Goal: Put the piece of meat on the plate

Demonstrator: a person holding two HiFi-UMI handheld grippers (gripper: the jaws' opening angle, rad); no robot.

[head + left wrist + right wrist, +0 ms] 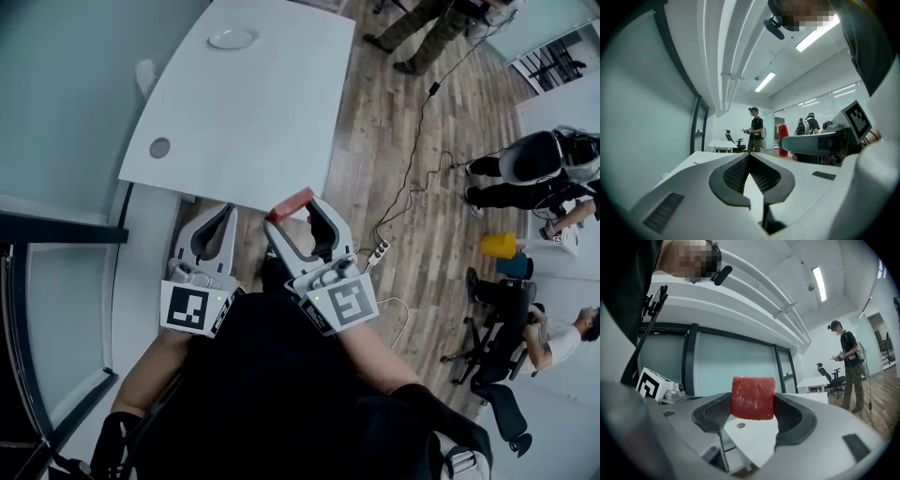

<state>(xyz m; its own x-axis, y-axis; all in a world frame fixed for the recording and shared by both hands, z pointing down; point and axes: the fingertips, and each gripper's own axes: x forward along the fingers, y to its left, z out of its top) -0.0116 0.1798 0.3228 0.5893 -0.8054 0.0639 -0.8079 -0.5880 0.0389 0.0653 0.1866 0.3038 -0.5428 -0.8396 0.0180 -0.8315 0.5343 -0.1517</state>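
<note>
My right gripper (pixel 292 208) is shut on a red piece of meat (pixel 292 202), held in the air just off the near edge of the white table (pixel 253 112). Between the dark pads the right gripper view shows the meat (pixel 753 398) as a red block. A white plate (pixel 232 38) lies at the table's far end, well away from both grippers. My left gripper (pixel 226 212) hangs beside the right one, its jaws shut with nothing between them. In the left gripper view the meat (pixel 783 139) shows red at the right gripper's tip.
A round grommet hole (pixel 159 147) sits at the table's near left. A black cable (pixel 412 178) and a power strip (pixel 378 251) lie on the wood floor to the right. People stand and sit further right, with a black office chair (pixel 492 375). A glass wall runs along the left.
</note>
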